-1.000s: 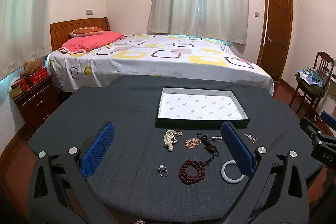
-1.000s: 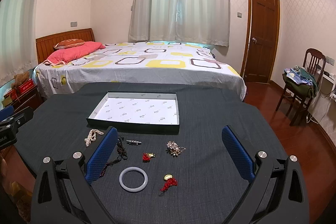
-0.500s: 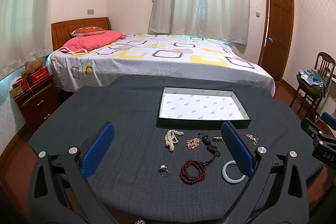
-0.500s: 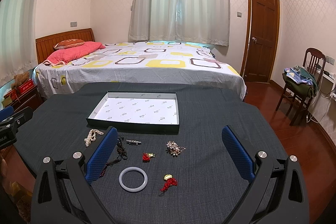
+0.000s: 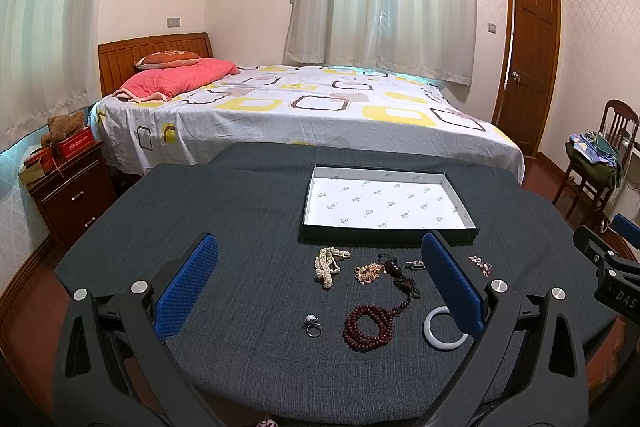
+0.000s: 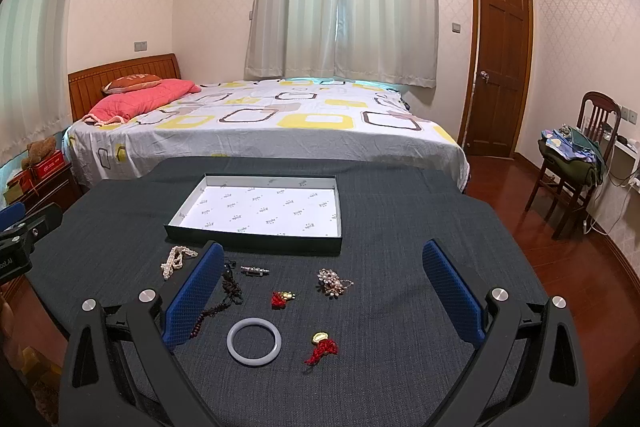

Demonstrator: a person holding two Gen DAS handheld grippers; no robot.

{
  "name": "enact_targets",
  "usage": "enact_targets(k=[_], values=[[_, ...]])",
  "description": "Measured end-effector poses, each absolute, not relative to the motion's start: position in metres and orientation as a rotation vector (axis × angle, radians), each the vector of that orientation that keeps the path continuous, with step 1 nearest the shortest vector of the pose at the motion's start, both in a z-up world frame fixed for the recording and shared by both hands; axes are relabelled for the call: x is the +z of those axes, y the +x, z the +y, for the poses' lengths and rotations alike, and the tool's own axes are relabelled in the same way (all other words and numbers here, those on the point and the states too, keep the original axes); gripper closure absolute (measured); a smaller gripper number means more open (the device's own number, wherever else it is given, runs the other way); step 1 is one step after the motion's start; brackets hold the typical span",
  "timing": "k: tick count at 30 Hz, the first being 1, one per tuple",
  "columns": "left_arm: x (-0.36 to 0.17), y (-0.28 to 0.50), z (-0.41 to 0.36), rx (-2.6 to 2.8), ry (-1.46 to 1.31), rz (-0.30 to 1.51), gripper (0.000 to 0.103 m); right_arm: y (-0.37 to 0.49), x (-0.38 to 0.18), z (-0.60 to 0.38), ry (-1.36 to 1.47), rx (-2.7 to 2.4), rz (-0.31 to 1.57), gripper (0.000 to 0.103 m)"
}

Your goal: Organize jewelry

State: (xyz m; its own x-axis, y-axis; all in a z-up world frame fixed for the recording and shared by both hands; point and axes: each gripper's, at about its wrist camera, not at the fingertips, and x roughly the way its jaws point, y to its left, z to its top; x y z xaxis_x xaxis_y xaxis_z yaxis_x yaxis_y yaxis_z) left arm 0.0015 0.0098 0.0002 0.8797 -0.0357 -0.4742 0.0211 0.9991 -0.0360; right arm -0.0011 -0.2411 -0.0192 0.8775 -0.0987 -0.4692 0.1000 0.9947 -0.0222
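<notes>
A shallow dark box (image 5: 386, 231) (image 6: 256, 242) with a white printed lining lies empty on the dark cloth table. Jewelry is spread in front of it: a pearl strand (image 5: 328, 265) (image 6: 176, 260), a silver ring with a pearl (image 5: 312, 324), dark red prayer beads (image 5: 366, 325), a white bangle (image 5: 440, 331) (image 6: 254, 340), a beaded cluster (image 6: 332, 281), a silver clasp (image 6: 255, 270) and two red tassel charms (image 6: 282, 298) (image 6: 322, 345). My left gripper (image 5: 320, 287) is open above the near items. My right gripper (image 6: 320, 291) is open too, holding nothing.
A bed (image 6: 280, 123) with a patterned sheet stands behind the table. A wooden nightstand (image 5: 70, 187) is at the left, a chair (image 6: 576, 163) piled with clothes at the right, and a closed door (image 6: 500, 67) beyond it.
The left wrist view has shifted very slightly; the jewelry sits a touch further right in it. Both grippers stay open and nothing on the table has moved.
</notes>
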Motion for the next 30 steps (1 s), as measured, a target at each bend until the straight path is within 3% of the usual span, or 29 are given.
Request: enact_targets(k=[30], values=[[-0.0006,0.0014,0.0108,-0.029,-0.031,0.496,0.004,-0.0011,-0.0176,-0.2406,0.003,-0.102,0.49,0.006]])
